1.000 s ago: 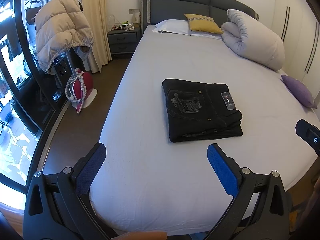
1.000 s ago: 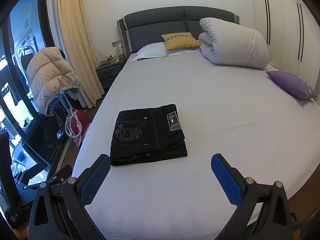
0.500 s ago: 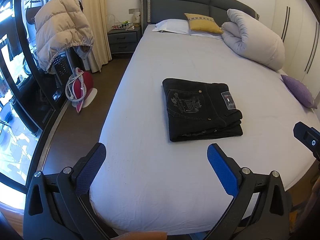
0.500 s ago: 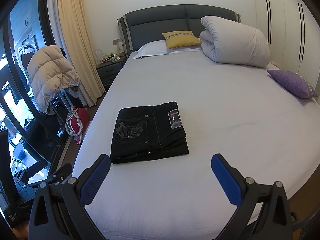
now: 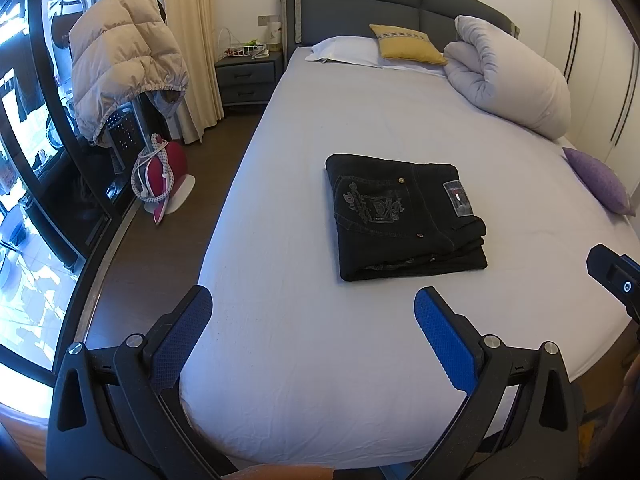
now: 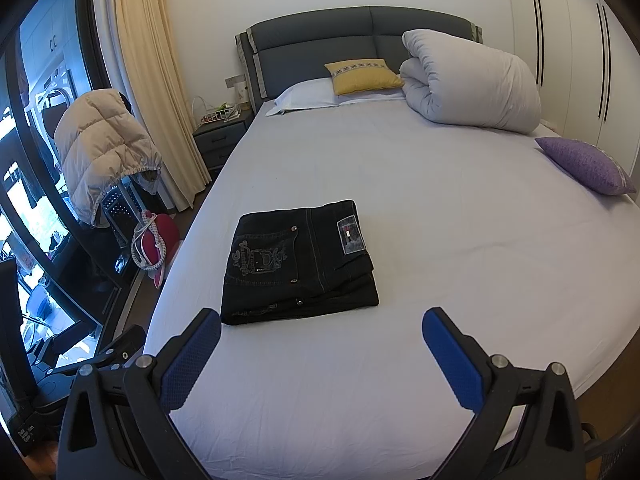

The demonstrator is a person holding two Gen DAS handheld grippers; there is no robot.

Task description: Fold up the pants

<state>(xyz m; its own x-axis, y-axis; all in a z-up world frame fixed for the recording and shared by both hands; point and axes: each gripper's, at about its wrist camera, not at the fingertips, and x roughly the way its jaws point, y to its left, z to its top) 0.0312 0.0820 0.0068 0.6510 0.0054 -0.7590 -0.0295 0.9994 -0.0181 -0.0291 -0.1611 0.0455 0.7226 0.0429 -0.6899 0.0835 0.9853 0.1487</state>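
Pants (image 5: 404, 216) lie folded into a compact black rectangle on the bed (image 5: 360, 128), roughly mid-mattress, a bit toward the near-left side in the right wrist view (image 6: 298, 262). Back pocket w/ embroidery and a patch face up; stacked layers show at the near edge.

Left gripper (image 5: 312, 328) hangs over the foot of the bed, jaws wide apart, nothing between them, blue pads short of the pants. Right gripper (image 6: 320, 344) likewise: jaws spread, empty, well clear of the pants' near edge. Its left pad sits just below the pants' near-left corner in frame, not touching as far as can be told.

At the headboard end: white pillow (image 5: 344, 50), yellow cushion (image 5: 408, 44), rolled duvet (image 5: 512, 80). Purple cushion (image 6: 584, 164) near the bed's right edge. Left of the bed: nightstand (image 5: 246, 80), curtain (image 5: 192, 40), puffer jacket (image 5: 120, 60) draped over sth, red iron (image 5: 160, 172) on the floor.
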